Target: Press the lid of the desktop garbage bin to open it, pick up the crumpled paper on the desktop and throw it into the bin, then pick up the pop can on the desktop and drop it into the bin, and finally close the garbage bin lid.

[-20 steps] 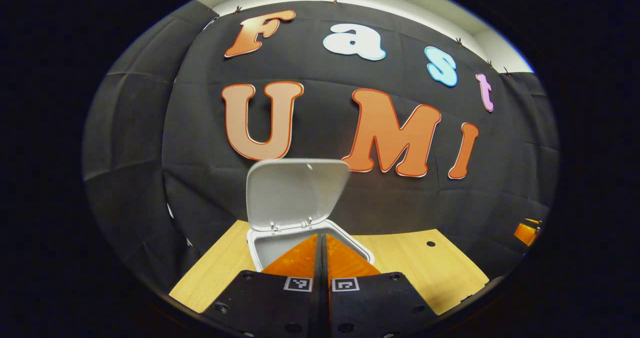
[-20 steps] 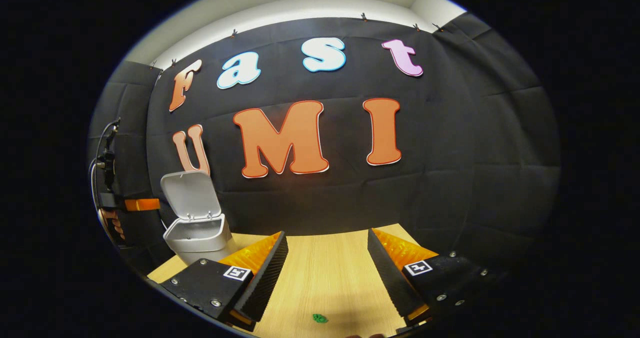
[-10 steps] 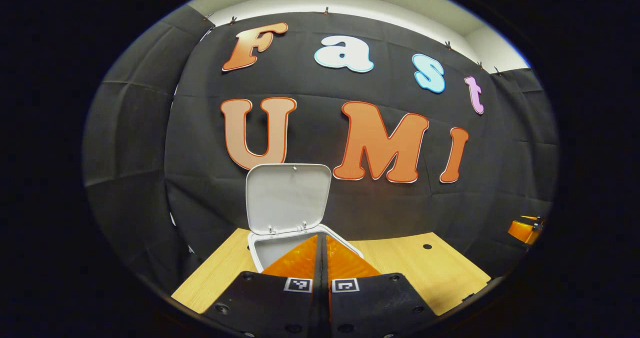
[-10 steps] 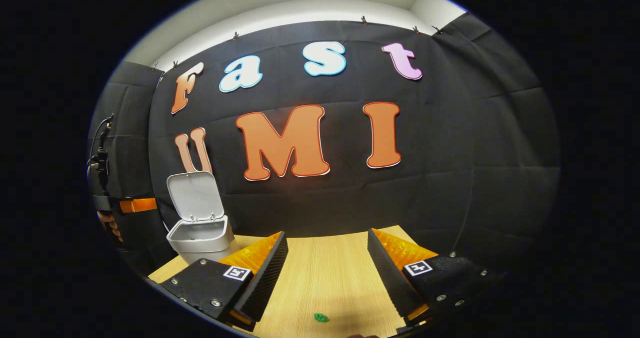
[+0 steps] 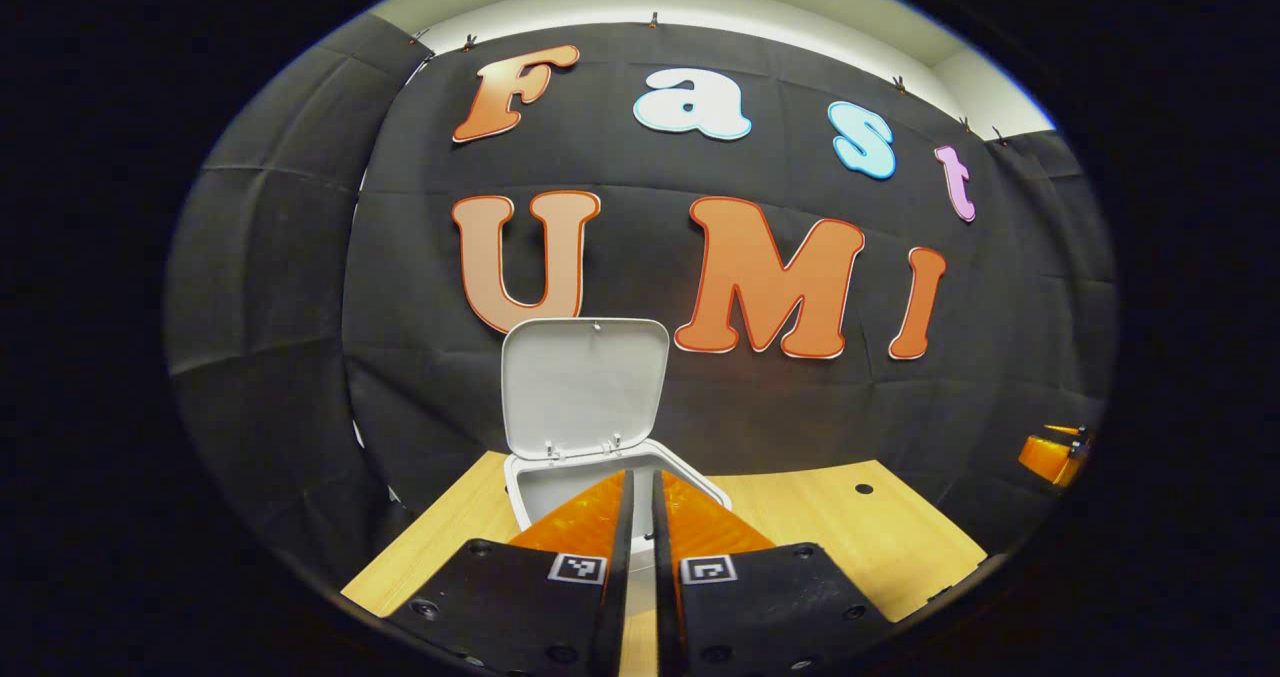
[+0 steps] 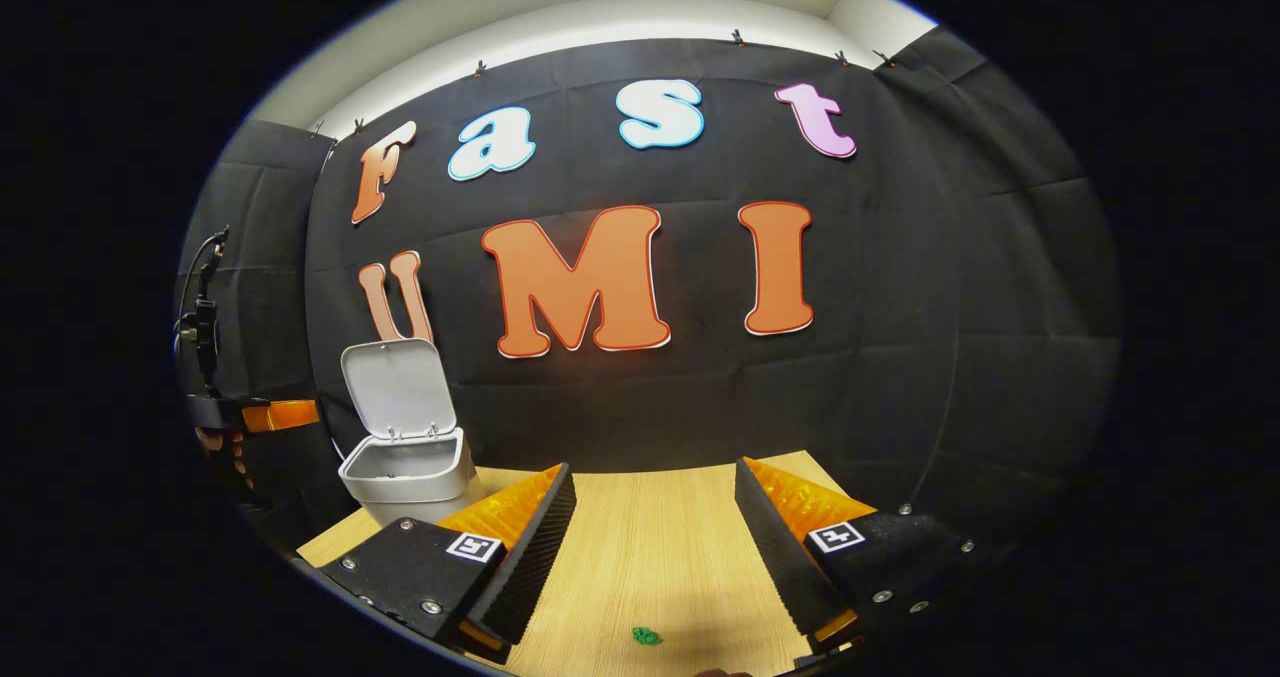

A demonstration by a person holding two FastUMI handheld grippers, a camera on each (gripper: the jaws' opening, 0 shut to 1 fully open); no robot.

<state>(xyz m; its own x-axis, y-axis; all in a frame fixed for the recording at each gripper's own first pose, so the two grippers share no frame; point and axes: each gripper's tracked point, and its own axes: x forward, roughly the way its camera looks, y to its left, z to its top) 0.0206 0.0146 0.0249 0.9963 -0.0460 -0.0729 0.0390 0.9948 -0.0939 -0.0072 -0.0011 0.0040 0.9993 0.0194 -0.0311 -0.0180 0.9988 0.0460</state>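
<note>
Bin: I see the white bin (image 5: 530,492) standing on the worktop (image 5: 850,532), straight ahead at 12 o'clock of my left gripper; in the right gripper view it sits far off at 10 o'clock (image 6: 412,472), close to the black cloth wall.
Lid: the lid (image 5: 585,387) stands upright on its rear hinges, inner face toward me, so the bin is open; in the right gripper view it is likewise raised (image 6: 398,387).
Left gripper: my left gripper (image 5: 638,502) points at the bin's open mouth, its tips over the near rim; the jaws are parted by a narrow slit and hold nothing.
Right gripper: my right gripper (image 6: 655,517) hovers over bare worktop (image 6: 650,547), jaws spread wide and empty.
Green scrap: a small green bit (image 6: 646,637) lies on the worktop between the right jaws, at 6 o'clock in that view.
Other gripper: in the right gripper view I see the left gripper and the hand (image 6: 225,447) holding it at 9 o'clock, just left of the bin.
Hole: a small dark hole (image 5: 864,489) in the worktop at 3 o'clock of the bin.
</note>
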